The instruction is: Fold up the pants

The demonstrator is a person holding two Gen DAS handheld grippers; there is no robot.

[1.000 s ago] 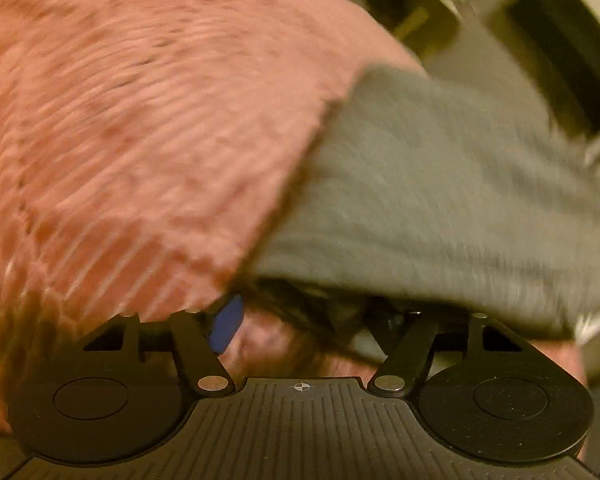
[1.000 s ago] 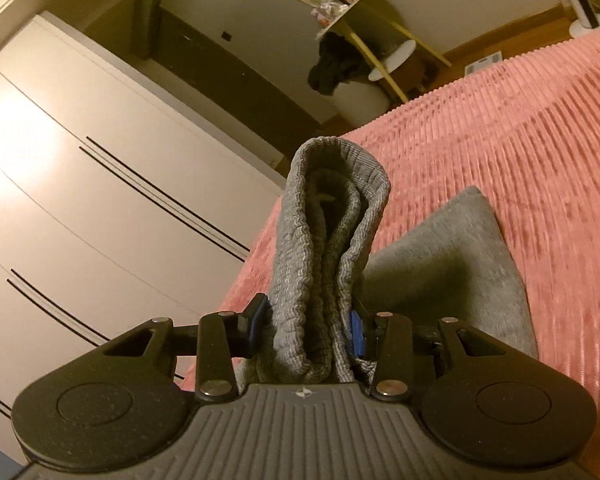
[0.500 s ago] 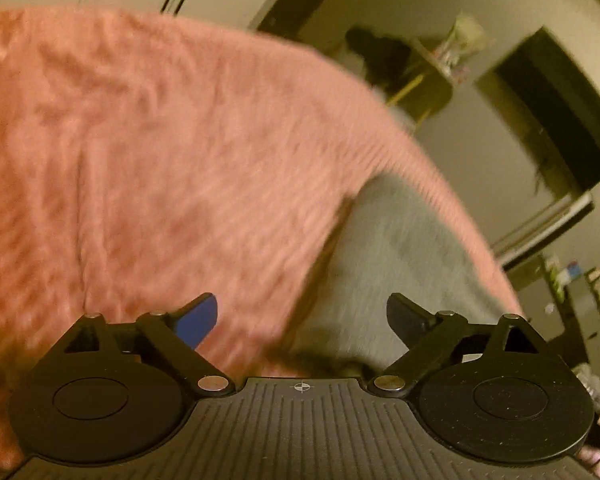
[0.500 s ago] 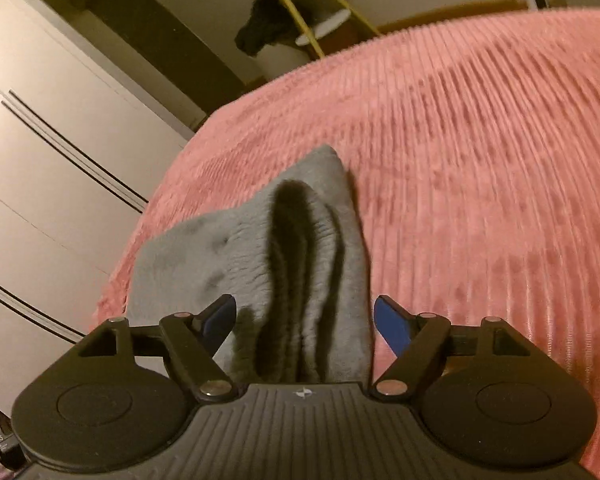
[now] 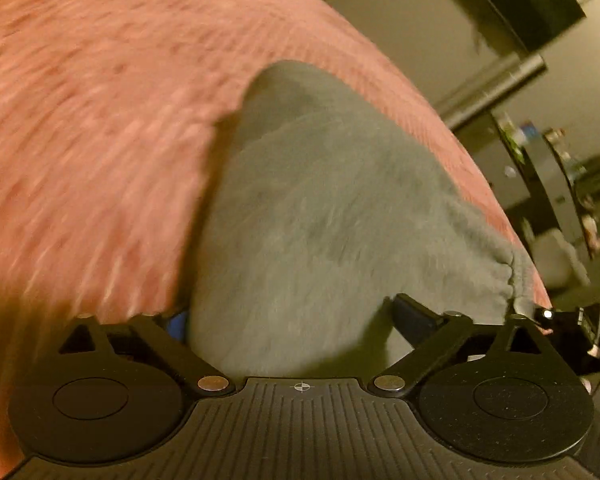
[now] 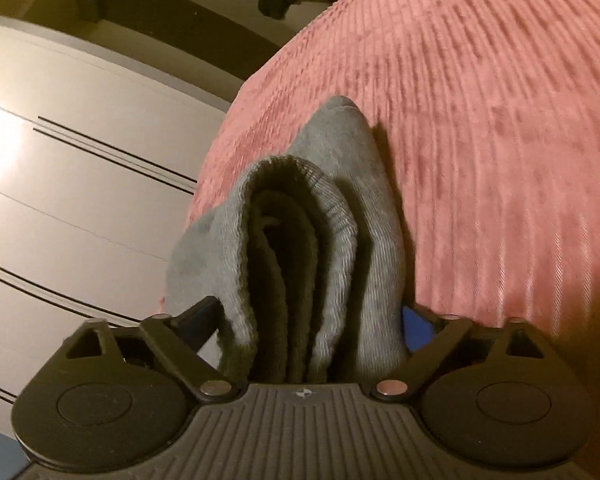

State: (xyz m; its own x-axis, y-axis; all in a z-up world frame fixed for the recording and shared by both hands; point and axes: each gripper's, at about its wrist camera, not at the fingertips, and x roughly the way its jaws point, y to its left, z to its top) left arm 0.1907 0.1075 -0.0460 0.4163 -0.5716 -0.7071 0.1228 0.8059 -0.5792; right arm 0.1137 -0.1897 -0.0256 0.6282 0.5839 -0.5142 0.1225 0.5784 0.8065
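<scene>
The grey knitted pants [image 5: 332, 216] are seen lying folded on the pink ribbed bedspread [image 5: 100, 120], near its edge; in the left wrist view their gathered ribbed waistband [image 5: 512, 276] is turned toward the right side of the picture. The left gripper [image 5: 288, 316] is spread wide, its jaws having just been opening; the near edge of the grey cloth lies between the two fingers, yet no pad is seen pressing on it, so nothing is gripped; this view is blurred.

In the right wrist view the ribbed, doubled-over end of the pants [image 6: 300, 248] stands up in several layers between the fingers of the right gripper [image 6: 312, 320]; the jaws have just been opening and are set well apart, and the bundle is loose between them rather than clamped; whether the blue pad [image 6: 416, 328] touches the cloth cannot be told. Behind the bedspread [image 6: 480, 120] a white wardrobe with dark line handles [image 6: 80, 160] is seen.
</scene>
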